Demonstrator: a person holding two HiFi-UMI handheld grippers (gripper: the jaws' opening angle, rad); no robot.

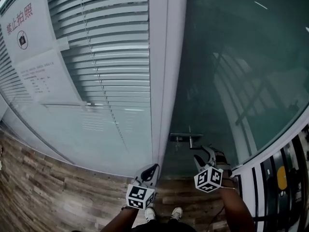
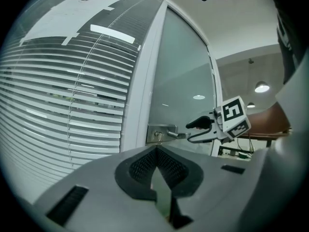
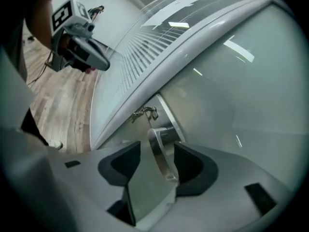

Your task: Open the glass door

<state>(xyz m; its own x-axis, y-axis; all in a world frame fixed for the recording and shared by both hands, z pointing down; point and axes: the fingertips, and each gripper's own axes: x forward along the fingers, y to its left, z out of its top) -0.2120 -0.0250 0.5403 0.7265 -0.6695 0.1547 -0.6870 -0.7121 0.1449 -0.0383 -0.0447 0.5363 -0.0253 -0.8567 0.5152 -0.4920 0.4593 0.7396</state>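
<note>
Right gripper [image 3: 157,149] is at the door handle [image 3: 162,161] now. In its own view the fingers [image 3: 195,166] stand wide apart and the silver lever runs straight down the gap between them. It sits closer to the right-hand finger than the left, and neither pad squeezes it; I can't tell if it brushes that nearer pad. A small bunch of keys [image 3: 145,113] hangs from the lock just above the lever.

From the head view, the glass door [image 1: 231,71] fills the right half of the picture, dark green and reflective. Its handle [image 1: 186,138] is low on the left edge, hard against the white door frame [image 1: 161,81]. The right gripper [image 1: 206,154] is just below the handle, pointing up at it.

The left gripper [image 1: 149,170] hangs off to the side, in front of the frame's foot and apart from the handle. Its own view shows the left gripper [image 2: 157,150] with fingers pressed together at the tips, nothing caught between them. Beyond it the handle [image 2: 166,132] juts from the frame, and the right gripper [image 2: 189,132] has its two fingers either side of the lever's free end.

Left of the frame, slatted blinds [image 1: 111,42] sit behind a glass panel with paper notices [image 1: 29,33] taped on. Wood-plank floor [image 1: 48,178] is underfoot.
</note>
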